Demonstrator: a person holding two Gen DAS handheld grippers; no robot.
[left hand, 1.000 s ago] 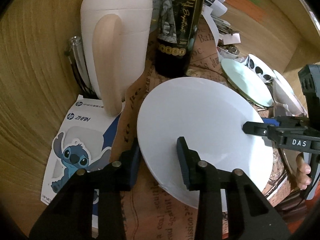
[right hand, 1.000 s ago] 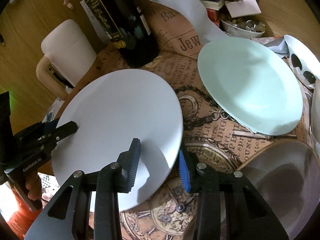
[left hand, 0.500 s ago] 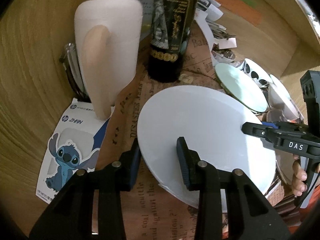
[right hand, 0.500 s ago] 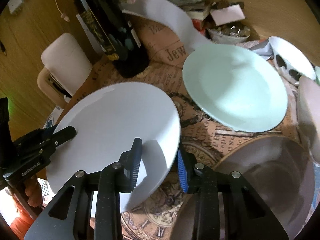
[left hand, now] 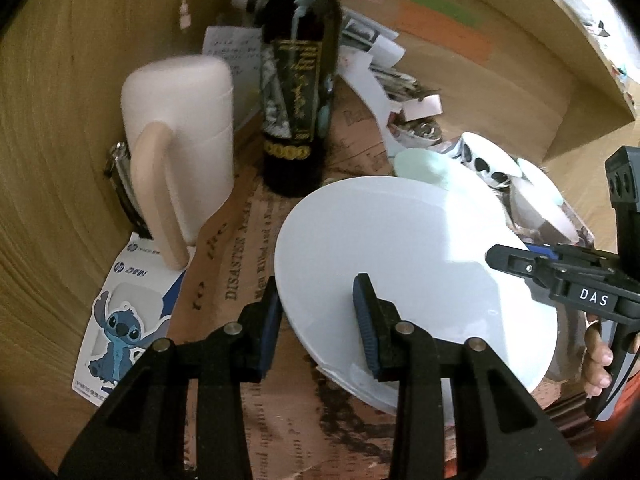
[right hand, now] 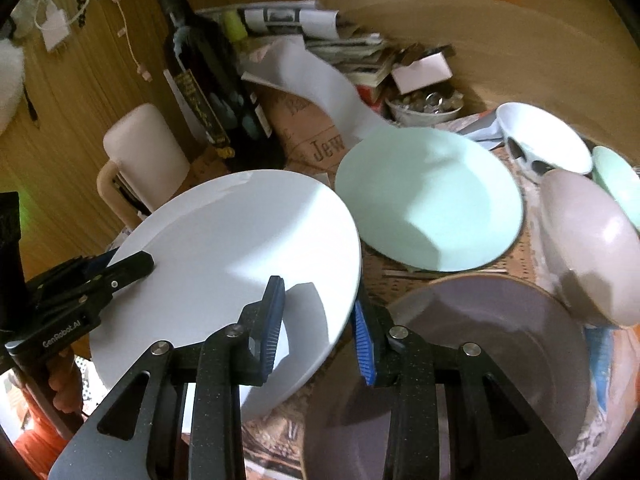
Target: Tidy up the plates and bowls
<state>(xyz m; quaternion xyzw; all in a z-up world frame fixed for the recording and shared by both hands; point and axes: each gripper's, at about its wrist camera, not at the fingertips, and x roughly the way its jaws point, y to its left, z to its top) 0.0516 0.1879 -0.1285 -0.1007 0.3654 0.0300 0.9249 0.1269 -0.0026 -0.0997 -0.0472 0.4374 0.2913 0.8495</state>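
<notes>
A large white plate (left hand: 400, 260) (right hand: 240, 240) hangs tilted above the printed table cover, carried by both grippers on opposite rims. My left gripper (left hand: 316, 304) is shut on its near-left rim, and its black tip (right hand: 128, 264) shows on the plate's far edge in the right wrist view. My right gripper (right hand: 318, 312) is shut on the other rim, its tip (left hand: 516, 260) lying on the plate. A mint plate (right hand: 428, 200) lies behind. A grey-mauve plate (right hand: 480, 340) sits under my right gripper. To the right stand a pink bowl (right hand: 592, 240), a spotted white bowl (right hand: 544, 140) and a mint bowl (right hand: 616, 180).
A dark wine bottle (left hand: 298, 100) and a white jug with a pale handle (left hand: 180, 140) stand at the back left against wooden walls. A cartoon card (left hand: 120, 320) lies at the left. Papers and a small dish of trinkets (right hand: 424, 108) crowd the back.
Both grippers have risen with the white plate, which has lifted off the table cover. The bottle, jug and mint plate now appear lower and farther away.
</notes>
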